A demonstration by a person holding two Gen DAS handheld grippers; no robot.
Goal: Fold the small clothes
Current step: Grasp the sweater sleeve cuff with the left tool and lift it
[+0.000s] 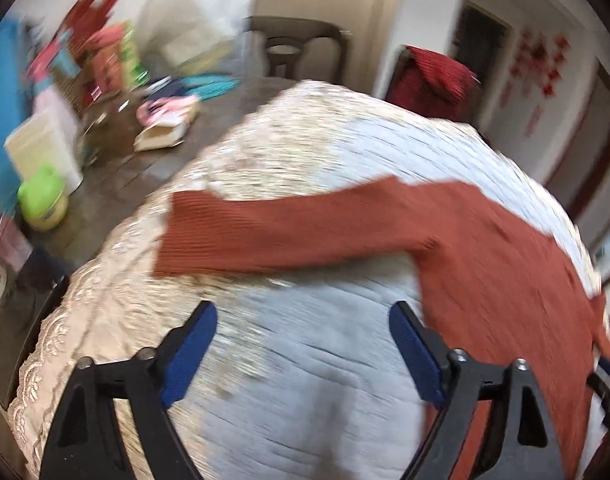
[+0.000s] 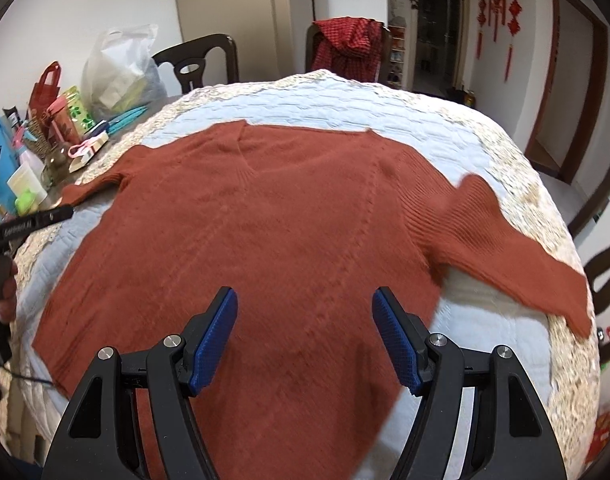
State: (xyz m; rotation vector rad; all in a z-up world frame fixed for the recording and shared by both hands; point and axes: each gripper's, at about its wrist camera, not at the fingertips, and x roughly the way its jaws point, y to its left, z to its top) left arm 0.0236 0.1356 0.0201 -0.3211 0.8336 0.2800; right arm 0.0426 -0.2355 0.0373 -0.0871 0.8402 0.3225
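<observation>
A rust-orange V-neck sweater (image 2: 273,232) lies spread flat, front up, on a pale quilted cloth. Its right sleeve (image 2: 517,248) trails toward the table's right edge, with a raised fold near the shoulder. In the left wrist view the other sleeve (image 1: 289,232) stretches leftward across the cloth. My left gripper (image 1: 303,320) hovers open over bare cloth just below that sleeve, nothing between its blue pads. My right gripper (image 2: 305,308) is open above the sweater's lower body, holding nothing. The left tool's black body (image 2: 29,222) shows at the left edge of the right wrist view, with a hand (image 2: 7,292) on it.
The quilted cloth (image 2: 497,336) with a lace border covers a round table. Clutter crowds the far left: a green-lidded jar (image 1: 43,196), boxes, a plastic bag (image 2: 117,68), a red gift bag. Dark chairs (image 2: 201,62) stand behind, one draped with red checked fabric (image 2: 349,46).
</observation>
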